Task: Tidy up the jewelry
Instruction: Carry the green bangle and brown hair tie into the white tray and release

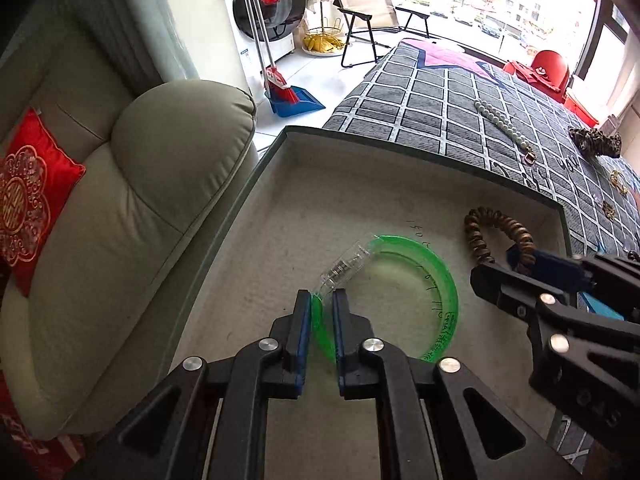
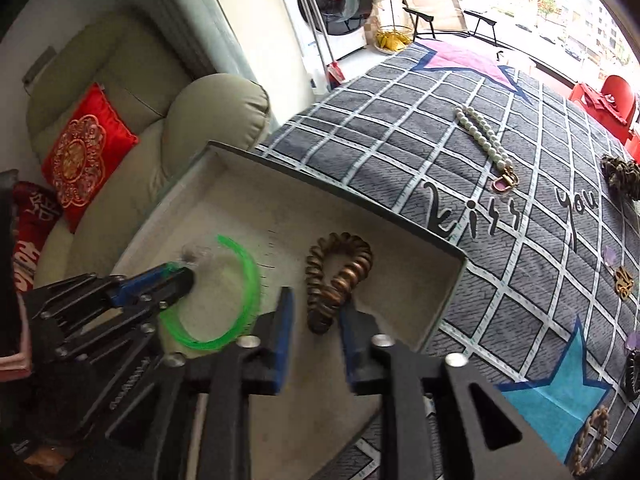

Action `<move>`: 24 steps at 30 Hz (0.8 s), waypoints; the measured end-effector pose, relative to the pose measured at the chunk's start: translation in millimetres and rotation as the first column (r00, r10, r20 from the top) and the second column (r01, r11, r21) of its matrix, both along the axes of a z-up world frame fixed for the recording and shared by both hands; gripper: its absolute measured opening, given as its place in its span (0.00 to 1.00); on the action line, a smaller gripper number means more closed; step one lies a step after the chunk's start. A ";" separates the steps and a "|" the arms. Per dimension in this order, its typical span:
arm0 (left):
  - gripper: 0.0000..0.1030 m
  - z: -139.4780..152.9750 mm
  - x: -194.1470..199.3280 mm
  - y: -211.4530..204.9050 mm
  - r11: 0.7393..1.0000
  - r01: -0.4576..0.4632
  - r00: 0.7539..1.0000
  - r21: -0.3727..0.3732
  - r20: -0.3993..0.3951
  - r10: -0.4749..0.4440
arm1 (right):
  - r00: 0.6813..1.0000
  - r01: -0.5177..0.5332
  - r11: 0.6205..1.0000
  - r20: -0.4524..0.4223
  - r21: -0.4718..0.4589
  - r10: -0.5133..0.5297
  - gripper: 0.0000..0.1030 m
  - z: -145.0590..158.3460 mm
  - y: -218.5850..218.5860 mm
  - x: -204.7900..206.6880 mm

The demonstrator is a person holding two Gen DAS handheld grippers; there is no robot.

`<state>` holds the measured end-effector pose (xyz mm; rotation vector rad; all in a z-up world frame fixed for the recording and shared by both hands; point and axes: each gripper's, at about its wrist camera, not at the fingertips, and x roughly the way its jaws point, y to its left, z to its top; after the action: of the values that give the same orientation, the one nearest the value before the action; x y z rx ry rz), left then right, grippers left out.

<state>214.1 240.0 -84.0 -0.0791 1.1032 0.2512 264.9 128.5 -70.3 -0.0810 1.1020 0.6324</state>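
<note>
Inside the shallow felt-lined tray (image 1: 280,184), left gripper (image 1: 322,300) pinches the translucent green bangle (image 1: 444,276) — right gripper (image 2: 314,312) fingers spread around the ridged brown bead bracelet (image 2: 340,268).

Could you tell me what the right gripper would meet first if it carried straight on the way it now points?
Most likely the brown bead bracelet: the right gripper has its open jaws straddling the bracelet's near end inside the box. Beyond it stands the box's far wall, though depth is hard to judge.

1. Left wrist view looks close down along its fingers (image 1: 302,320) into the box (image 1: 348,142).
2. Right wrist view does likewise, slightly blurred.
3. Both share box (image 2: 332,184), bed (image 2: 400,120), probably same armchair (image 1: 132,184).
</note>
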 end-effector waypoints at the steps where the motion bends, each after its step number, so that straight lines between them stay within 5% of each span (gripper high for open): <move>1: 0.15 -0.1 0.2 -0.8 1.000 -0.001 1.000 0.006 -0.004 0.001 | 1.000 0.003 1.000 0.018 -0.007 -0.003 0.54 3.2 0.1 -1.5; 24: 0.15 9.1 -15.1 -10.7 0.999 -0.002 0.999 0.046 0.032 0.001 | 0.989 0.131 0.989 0.064 0.064 -0.135 0.58 46.8 -85.6 -71.5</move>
<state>198.9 229.2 -74.9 -0.0430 1.0652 0.2753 193.4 42.9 -23.6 0.0226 1.0130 0.5382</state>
